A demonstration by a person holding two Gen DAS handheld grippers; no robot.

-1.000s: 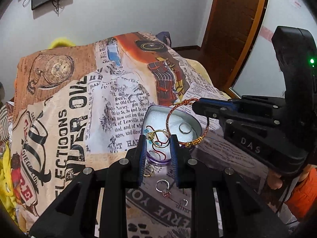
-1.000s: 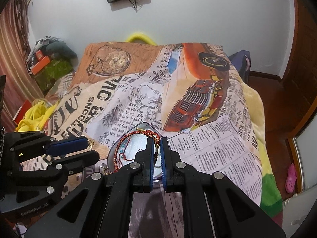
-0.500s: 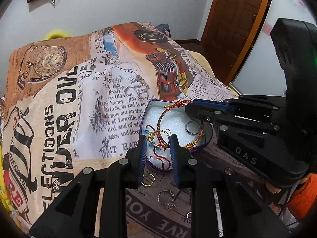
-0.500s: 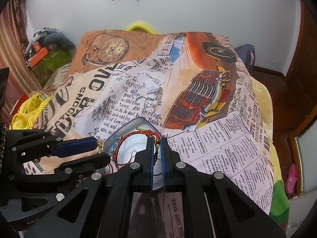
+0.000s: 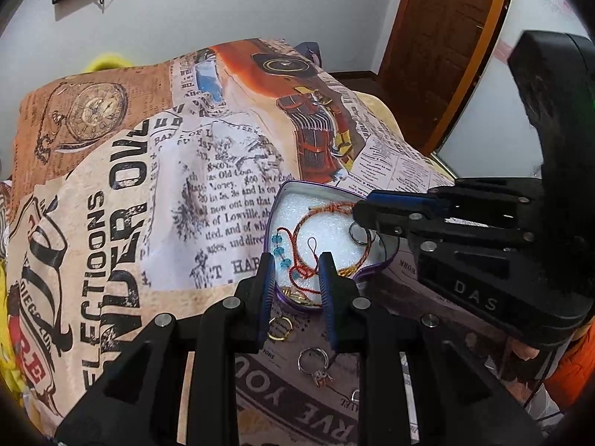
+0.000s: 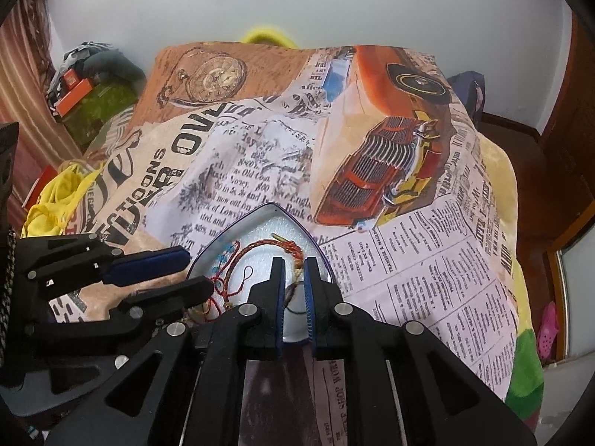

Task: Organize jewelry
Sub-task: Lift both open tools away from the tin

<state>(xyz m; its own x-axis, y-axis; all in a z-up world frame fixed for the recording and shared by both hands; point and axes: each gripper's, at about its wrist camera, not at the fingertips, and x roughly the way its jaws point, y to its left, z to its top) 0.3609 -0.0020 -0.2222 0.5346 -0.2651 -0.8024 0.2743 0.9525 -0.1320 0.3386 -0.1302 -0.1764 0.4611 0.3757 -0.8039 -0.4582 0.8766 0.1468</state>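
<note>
A purple heart-shaped tin [image 5: 286, 184] [image 6: 273, 205] with a white foam floor sits on the printed bedspread. Inside lie a braided red-and-gold bracelet [image 5: 327, 210] [image 6: 260, 247], a red string with blue beads [image 5: 277, 251] [image 6: 223, 256] and a silver ring [image 5: 357, 232]. My right gripper [image 6: 295, 264] [image 5: 362, 212] hovers over the tin's right side. Its jaws are opening, with a small gap showing, and the bracelet's gold end lies loose between them. My left gripper [image 5: 297, 260] [image 6: 199, 271] stands narrowly open over the tin's near rim, with the beaded string below it.
A gold ring [image 5: 280, 329] and a silver ring with a stone [image 5: 314, 362] lie on the bedspread [image 5: 111, 204] just in front of the tin. Yellow cloth [image 6: 48, 200] and clutter sit at the left; a wooden door [image 5: 438, 37] stands at the right.
The braided bracelet, hanging from my shut right gripper over the tin, has come down onto the foam. The right jaws have parted slightly. The left gripper has edged closer to the tin.
</note>
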